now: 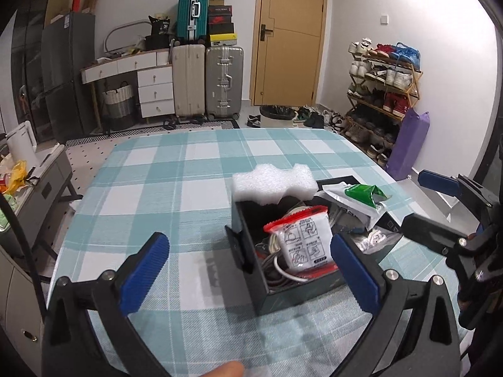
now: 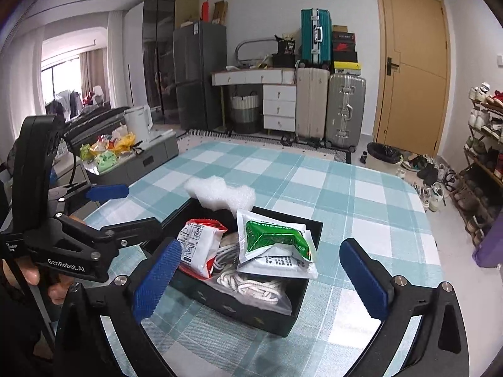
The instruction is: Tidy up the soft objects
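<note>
Here the black box (image 2: pixel 248 308) sits mid-table (image 2: pixel 361 194), long axis slanting toward the far left corner; both grippers (image 1: pixel 251 270) (image 2: pixel 261 276) gape wide, empty. Only the right view shows rope (image 2: pixel 251 286).

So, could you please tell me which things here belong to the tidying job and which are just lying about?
Job: black box, white foam piece, red-edged packet, green pouch, coiled white rope.

Lying about: suitcases, shoe rack, purple bag, bin.

You get even, bright indoor light; daylight blows out the window (image 2: pixel 59 84) at far left. Shadows on the tablecloth (image 1: pixel 188 169) are soft. Fisheye bends the edges, with dark vignetted corners.
</note>
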### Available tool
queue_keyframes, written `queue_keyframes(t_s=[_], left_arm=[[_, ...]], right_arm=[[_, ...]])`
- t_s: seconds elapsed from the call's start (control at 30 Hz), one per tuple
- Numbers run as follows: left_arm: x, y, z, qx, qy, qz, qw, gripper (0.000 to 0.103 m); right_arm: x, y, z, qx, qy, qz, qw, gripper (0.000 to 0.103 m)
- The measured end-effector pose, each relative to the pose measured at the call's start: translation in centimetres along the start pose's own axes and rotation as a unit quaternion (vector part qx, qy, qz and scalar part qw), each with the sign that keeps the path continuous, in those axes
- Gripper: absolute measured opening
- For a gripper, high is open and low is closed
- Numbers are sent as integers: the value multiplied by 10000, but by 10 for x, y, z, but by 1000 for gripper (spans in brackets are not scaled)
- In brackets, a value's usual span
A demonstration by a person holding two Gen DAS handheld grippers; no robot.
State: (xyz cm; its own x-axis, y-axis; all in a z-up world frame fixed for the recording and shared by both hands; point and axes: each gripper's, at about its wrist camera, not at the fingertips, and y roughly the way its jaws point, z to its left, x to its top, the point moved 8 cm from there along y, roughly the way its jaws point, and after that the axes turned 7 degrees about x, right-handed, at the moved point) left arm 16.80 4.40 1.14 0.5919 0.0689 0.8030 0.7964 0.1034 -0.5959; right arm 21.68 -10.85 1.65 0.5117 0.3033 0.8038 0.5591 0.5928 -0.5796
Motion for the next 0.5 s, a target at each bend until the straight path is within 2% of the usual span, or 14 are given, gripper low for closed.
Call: queue_keyframes(t_s=[0.2, 0.5], left_arm=[[-10, -12, -2, 57, 69, -161, 9998, 103], [-24, -12, -13, 63, 120, -237, 9996, 103]], right_arm=[[-6, -14, 6, 43, 95, -267, 9996, 102], [-18, -22, 12, 49, 94, -444, 9990, 102]])
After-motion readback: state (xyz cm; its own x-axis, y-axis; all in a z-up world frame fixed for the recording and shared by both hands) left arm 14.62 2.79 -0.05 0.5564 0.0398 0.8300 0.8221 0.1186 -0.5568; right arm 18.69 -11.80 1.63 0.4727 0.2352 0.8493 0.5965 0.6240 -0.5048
